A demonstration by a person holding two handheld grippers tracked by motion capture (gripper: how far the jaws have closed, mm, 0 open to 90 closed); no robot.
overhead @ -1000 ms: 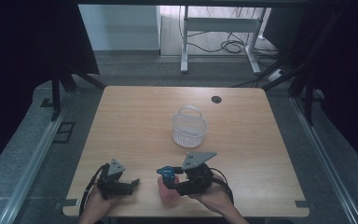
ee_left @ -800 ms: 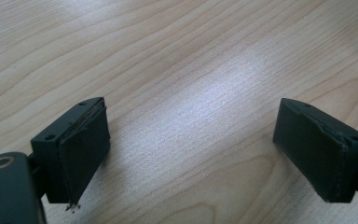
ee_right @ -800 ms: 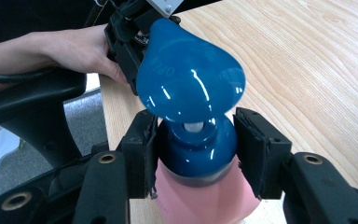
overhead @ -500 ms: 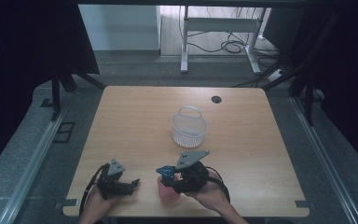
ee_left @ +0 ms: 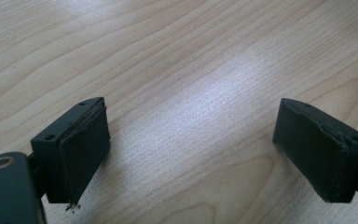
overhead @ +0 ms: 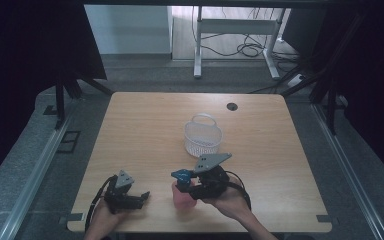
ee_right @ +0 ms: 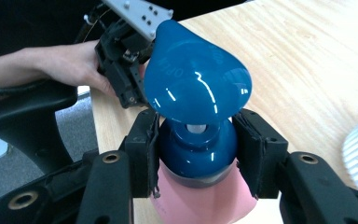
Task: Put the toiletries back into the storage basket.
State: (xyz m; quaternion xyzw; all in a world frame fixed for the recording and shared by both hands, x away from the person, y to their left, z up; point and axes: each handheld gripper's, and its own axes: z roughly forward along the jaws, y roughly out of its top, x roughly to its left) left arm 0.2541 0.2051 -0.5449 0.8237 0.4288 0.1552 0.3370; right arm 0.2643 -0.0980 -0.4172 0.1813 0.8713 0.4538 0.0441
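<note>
Right gripper view, right gripper [ee_right: 196,156] clamping glossy blue bulbous cap [ee_right: 196,100], pink bottle [ee_right: 205,198]

A pale wooden table [overhead: 145,130] with a round cable hole [overhead: 232,106] stands on grey speckled floor [overhead: 25,170], dark curtains hanging at both sides, while beyond it a white wall panel [overhead: 127,27] and a white desk frame [overhead: 235,30] over loose cables [overhead: 247,49] catch brighter light.

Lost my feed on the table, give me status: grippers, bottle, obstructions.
Right gripper shut on pink bottle at its blue cap, bottle upright. Left gripper open, over bare table. White basket stands apart behind; nothing in the way.
</note>
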